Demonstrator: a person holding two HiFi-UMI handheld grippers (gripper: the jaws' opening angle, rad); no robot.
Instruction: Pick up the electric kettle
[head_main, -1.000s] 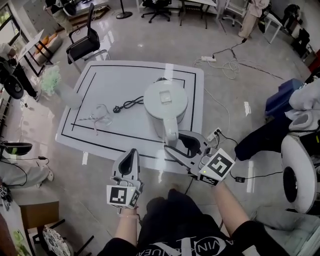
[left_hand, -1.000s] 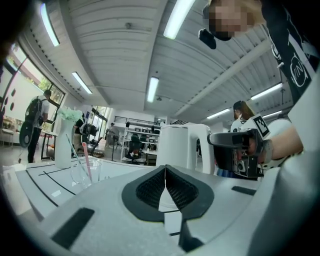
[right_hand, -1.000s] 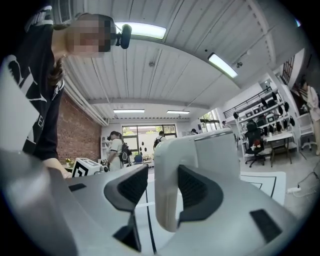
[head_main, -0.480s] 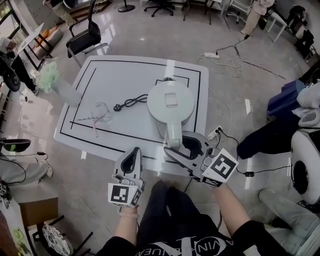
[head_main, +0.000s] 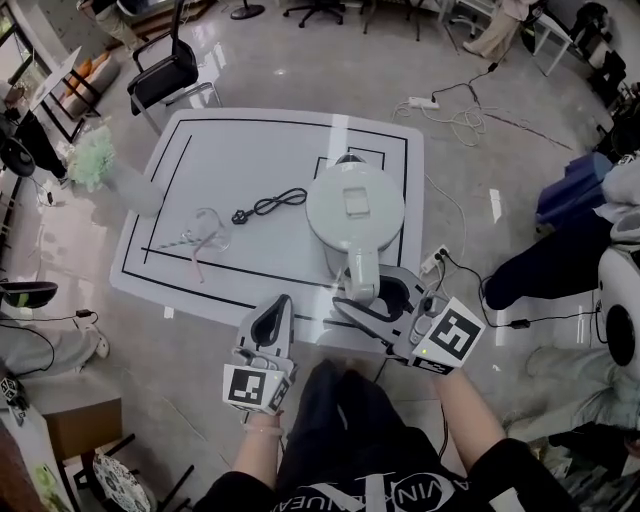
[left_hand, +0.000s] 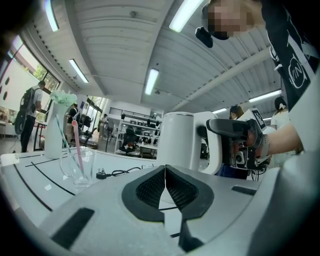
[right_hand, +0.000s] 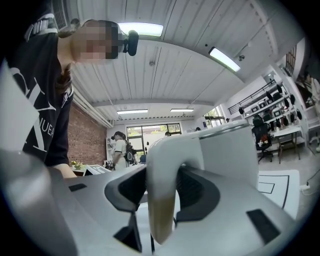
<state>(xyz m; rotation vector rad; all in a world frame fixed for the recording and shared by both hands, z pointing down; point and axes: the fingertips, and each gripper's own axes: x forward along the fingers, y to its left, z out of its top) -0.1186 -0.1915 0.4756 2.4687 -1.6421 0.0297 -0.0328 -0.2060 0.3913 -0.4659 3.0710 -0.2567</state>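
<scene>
Reading the head view first: the electric kettle (head_main: 355, 205) is seen standing on the white worktop (head_main: 240, 150), toward its near right side. Its handle (head_main: 361, 270) is turned to the person, presumably so that it can be taken straight on. The right tongs (head_main: 368, 293) are set around that handle. The left tongs (head_main: 281, 304) are held off the near edge, well apart from the kettle, likely to keep clear. A power cord (head_main: 270, 205) and a drinking glass (head_main: 205, 228) lie left of the kettle.

Left gripper view: the left tongs (left_hand: 165, 175) are pressed together with nothing between them. The kettle (left_hand: 175, 137) is seen ahead, slightly right, untouched by them.

Right gripper view: the right tongs (right_hand: 160, 182) are closed on the handle (right_hand: 160, 215), one pad on each side. The kettle body (right_hand: 230, 155) stands just beyond. Whether the kettle has left the worktop cannot be told.
</scene>
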